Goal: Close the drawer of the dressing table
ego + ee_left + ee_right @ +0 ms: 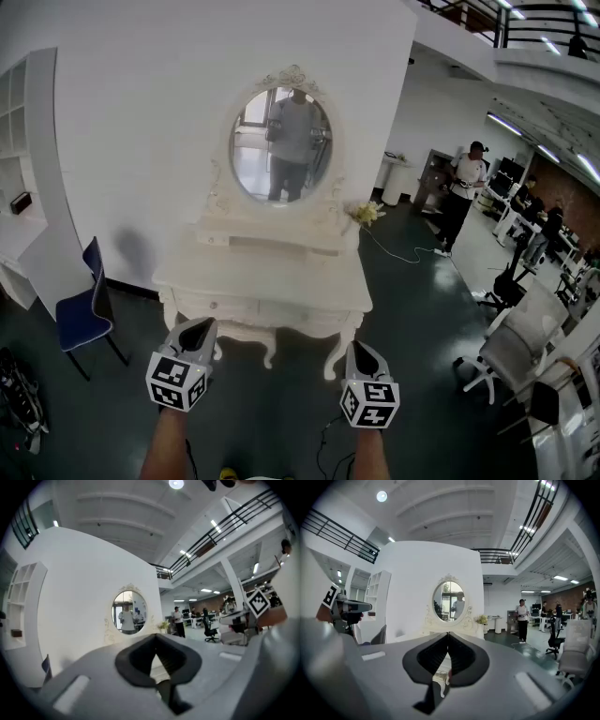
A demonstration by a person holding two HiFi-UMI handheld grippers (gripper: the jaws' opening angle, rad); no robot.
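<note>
A white dressing table (267,279) with an oval mirror (281,145) stands against the white wall, straight ahead of me. Under the mirror a shallow drawer (281,246) in the raised tier seems to stick out a little. My left gripper (197,325) hangs in front of the table's left front corner, well short of that drawer, with its jaws together and empty. My right gripper (362,348) is level with the right front leg, also shut on nothing. The mirror (129,612) shows beyond the left gripper (156,637) in its own view. The right gripper (448,634) points at the mirror (450,601).
A blue chair (84,314) stands left of the table, beside white shelving (19,216). Flowers (367,214) sit on the table's right end. A cable (403,251) lies on the dark floor. A person (464,192) stands at the right, with office chairs (511,352) nearer.
</note>
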